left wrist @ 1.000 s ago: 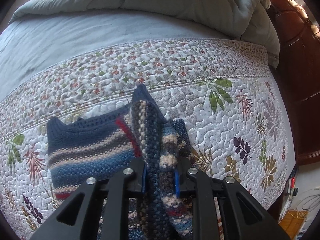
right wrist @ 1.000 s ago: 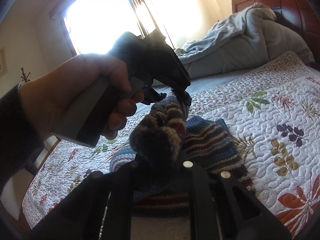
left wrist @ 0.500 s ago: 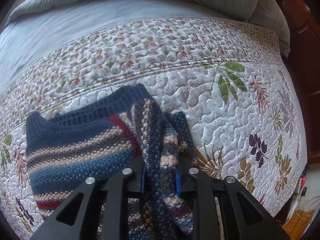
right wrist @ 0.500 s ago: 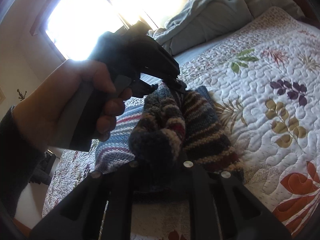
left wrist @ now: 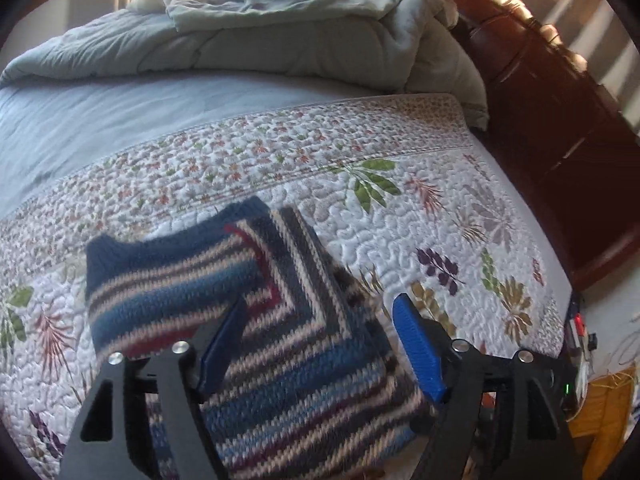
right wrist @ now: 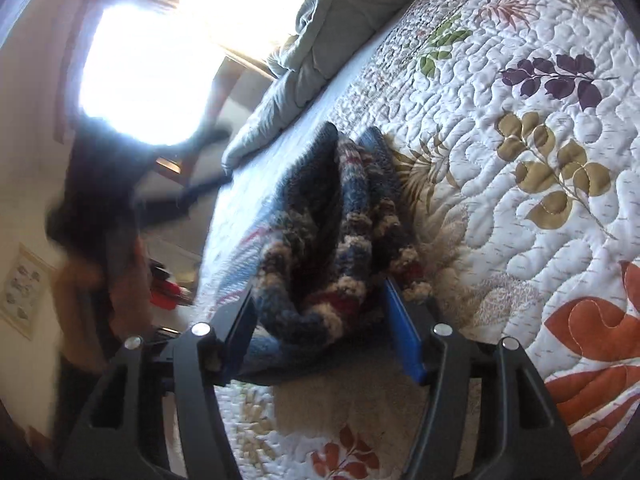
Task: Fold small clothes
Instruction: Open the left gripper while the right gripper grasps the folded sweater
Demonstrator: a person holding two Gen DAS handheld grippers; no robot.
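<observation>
Left wrist view: striped knit sweater lies on the floral quilt, one part folded over at an angle. Left gripper jaws opening, blue pads spread wide above the knit, not pressing it. Grey comforter bunched at far end; wooden bed frame along the right.

Right wrist view: right gripper jaws opening; bunched sweater edge sits between the pads, which do not clamp it. Blurred hand with the other gripper at left. Bright window far left.
</observation>
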